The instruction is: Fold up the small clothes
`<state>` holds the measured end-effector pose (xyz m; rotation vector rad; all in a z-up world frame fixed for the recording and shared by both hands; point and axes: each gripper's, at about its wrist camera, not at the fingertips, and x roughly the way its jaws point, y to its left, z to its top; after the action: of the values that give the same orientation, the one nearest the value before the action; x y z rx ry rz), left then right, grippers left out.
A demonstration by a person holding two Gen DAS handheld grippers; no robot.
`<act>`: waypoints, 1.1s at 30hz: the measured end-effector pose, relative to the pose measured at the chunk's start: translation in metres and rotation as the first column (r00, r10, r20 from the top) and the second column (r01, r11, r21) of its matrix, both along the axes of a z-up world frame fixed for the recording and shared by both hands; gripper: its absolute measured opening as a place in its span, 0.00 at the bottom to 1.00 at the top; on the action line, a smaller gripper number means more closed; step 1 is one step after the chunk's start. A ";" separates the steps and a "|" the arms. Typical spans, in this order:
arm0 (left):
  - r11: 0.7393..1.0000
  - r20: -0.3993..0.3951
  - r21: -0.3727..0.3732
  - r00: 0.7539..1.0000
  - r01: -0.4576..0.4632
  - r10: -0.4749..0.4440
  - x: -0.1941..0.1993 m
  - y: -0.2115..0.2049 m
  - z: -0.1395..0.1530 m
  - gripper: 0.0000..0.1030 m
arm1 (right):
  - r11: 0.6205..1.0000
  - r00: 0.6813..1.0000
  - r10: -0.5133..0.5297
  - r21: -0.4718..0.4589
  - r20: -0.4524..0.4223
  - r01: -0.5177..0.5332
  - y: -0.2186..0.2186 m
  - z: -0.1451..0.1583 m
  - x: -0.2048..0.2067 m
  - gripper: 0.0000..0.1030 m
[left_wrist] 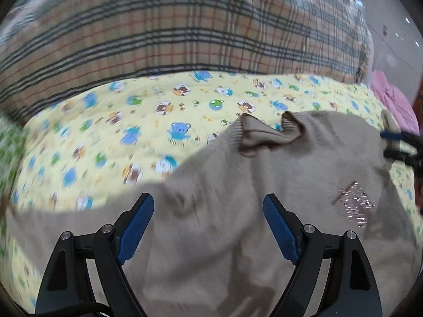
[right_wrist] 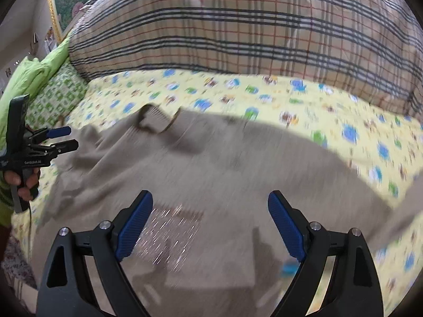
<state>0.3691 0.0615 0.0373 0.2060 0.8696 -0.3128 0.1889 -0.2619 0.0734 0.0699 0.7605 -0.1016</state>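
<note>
A small beige knit sweater with a brown-edged collar and a sparkly patch lies spread on a yellow cartoon-print bedsheet. My left gripper is open and empty, hovering over the sweater's body. My right gripper is open and empty above the sweater near its sparkly patch. The right gripper also shows at the right edge of the left wrist view, jaws apart by the sweater's edge. The left gripper shows at the left of the right wrist view, jaws apart.
A large beige plaid duvet is piled behind the sheet and also fills the back of the right wrist view. Pink cloth lies at the far right. A green pillow sits at the left.
</note>
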 end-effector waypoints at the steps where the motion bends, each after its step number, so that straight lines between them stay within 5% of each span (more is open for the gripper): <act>1: 1.000 -0.009 0.011 1.000 0.015 -0.015 0.009 0.000 -0.004 0.82 | 1.000 1.000 0.000 -0.009 -0.002 0.000 -0.006 0.000 0.010 0.87; 5: 0.994 -0.071 0.054 0.993 0.094 -0.090 0.047 0.011 -0.027 0.72 | 1.000 1.000 -0.009 -0.009 -0.019 0.009 -0.027 0.000 0.044 0.87; 8: 0.984 -0.124 0.043 0.979 0.170 -0.164 0.055 0.016 -0.043 0.54 | 1.000 0.999 -0.011 -0.028 -0.039 0.010 -0.038 -0.006 0.063 0.87; 17: 0.938 -0.149 0.105 0.938 0.330 -0.313 0.050 0.014 -0.061 0.51 | 0.997 0.996 -0.048 -0.059 -0.069 0.044 -0.076 -0.017 0.102 0.87; 20: 0.914 -0.129 0.175 0.929 0.366 -0.348 0.043 0.000 -0.064 0.28 | 0.996 0.997 -0.052 -0.075 -0.065 0.048 -0.081 -0.019 0.114 0.87; 22: 0.907 -0.099 0.242 0.939 0.344 -0.329 0.039 -0.008 -0.065 0.15 | 0.994 0.998 -0.040 -0.106 -0.058 0.034 -0.081 -0.021 0.122 0.87; 26: 0.932 -0.028 0.295 0.977 0.211 -0.212 0.050 0.004 -0.064 0.11 | 0.986 0.997 0.012 -0.165 -0.073 -0.024 -0.075 -0.033 0.140 0.87; 30: 0.961 -0.024 0.243 0.991 0.134 -0.132 0.062 0.021 -0.067 0.10 | 0.981 0.991 0.060 -0.176 -0.116 -0.080 -0.068 -0.048 0.147 0.86; 32: 0.958 0.001 0.258 0.991 0.128 -0.132 0.058 0.015 -0.067 0.09 | 0.974 0.987 0.096 -0.192 -0.125 -0.119 -0.060 -0.054 0.147 0.80; 33: 0.961 0.006 0.246 0.991 0.125 -0.131 0.053 0.022 -0.066 0.09 | 0.970 0.985 0.109 -0.205 -0.131 -0.134 -0.056 -0.056 0.146 0.66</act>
<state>0.4222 0.0835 -0.0290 0.4960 0.8739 -0.3228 0.3353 -0.3181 0.0175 -0.1885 0.8669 -0.0704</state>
